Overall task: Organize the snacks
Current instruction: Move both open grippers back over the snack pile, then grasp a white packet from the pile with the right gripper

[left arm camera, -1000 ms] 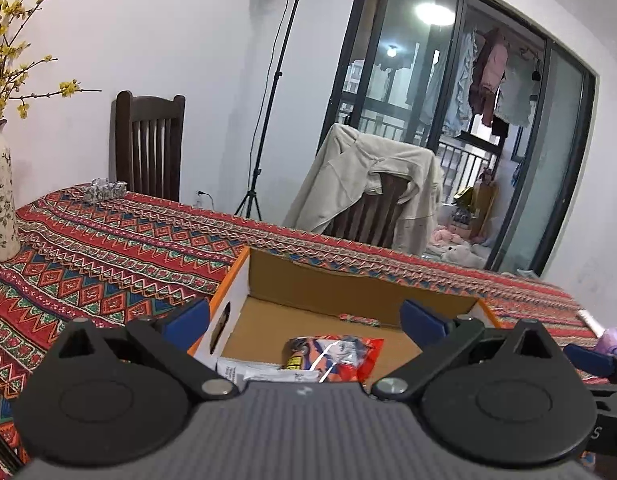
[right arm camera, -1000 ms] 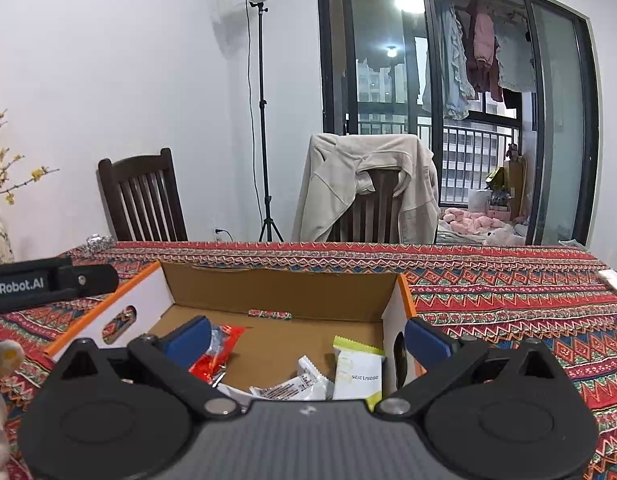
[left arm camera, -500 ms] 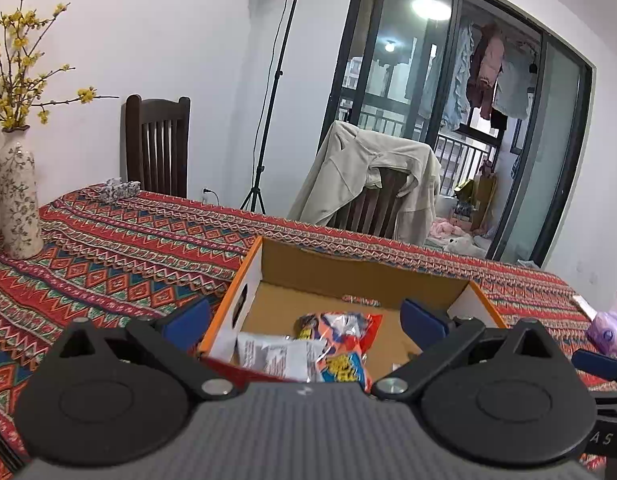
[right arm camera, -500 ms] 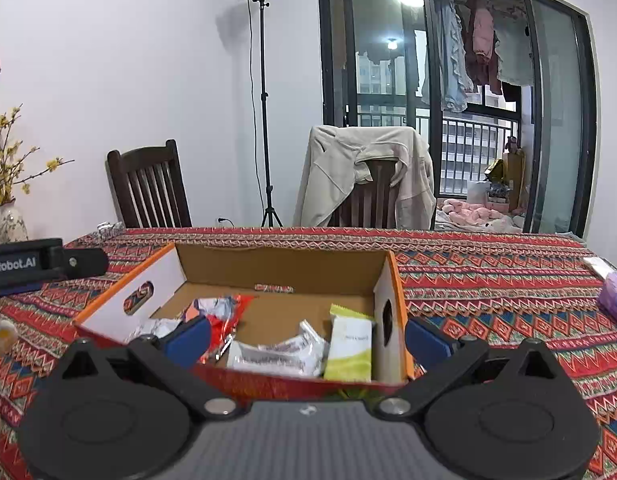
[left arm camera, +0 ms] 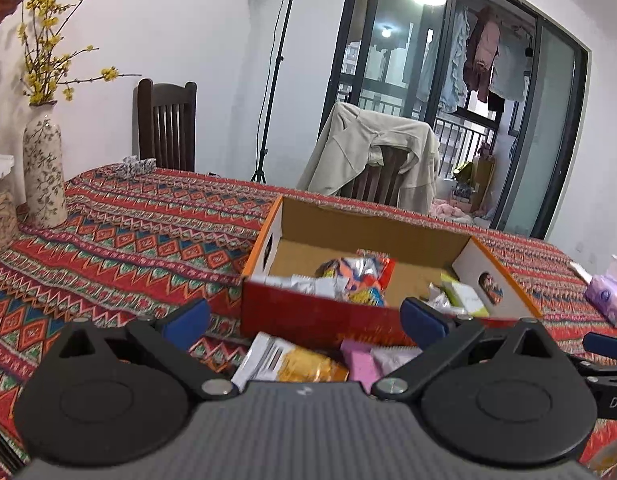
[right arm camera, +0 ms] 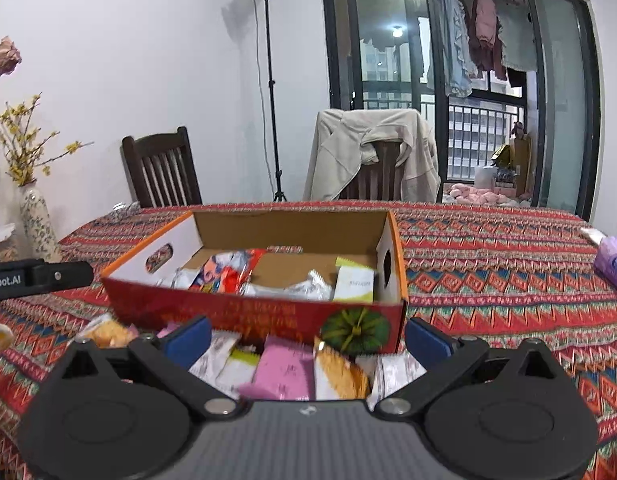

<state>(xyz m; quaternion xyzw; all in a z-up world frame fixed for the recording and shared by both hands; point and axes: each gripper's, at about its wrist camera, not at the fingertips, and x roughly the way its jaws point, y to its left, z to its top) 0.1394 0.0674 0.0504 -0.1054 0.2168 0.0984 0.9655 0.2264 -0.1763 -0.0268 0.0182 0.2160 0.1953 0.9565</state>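
Nearest to me, both pairs of my fingers are spread wide with nothing between them: the left gripper hangs over a yellow snack packet and a pink packet, and the right gripper hangs over the loose snack pile of pink, orange and white packets on the tabletop. Neither pair touches a packet. Just beyond the pile stands the open cardboard box, its red front wall facing me, with a red-orange packet, silver wrappers and a green-white packet lying inside. To the right lies a purple tissue pack. Farther left a flowered vase stands on the patterned cloth, and behind the table a chair draped with a beige jacket.
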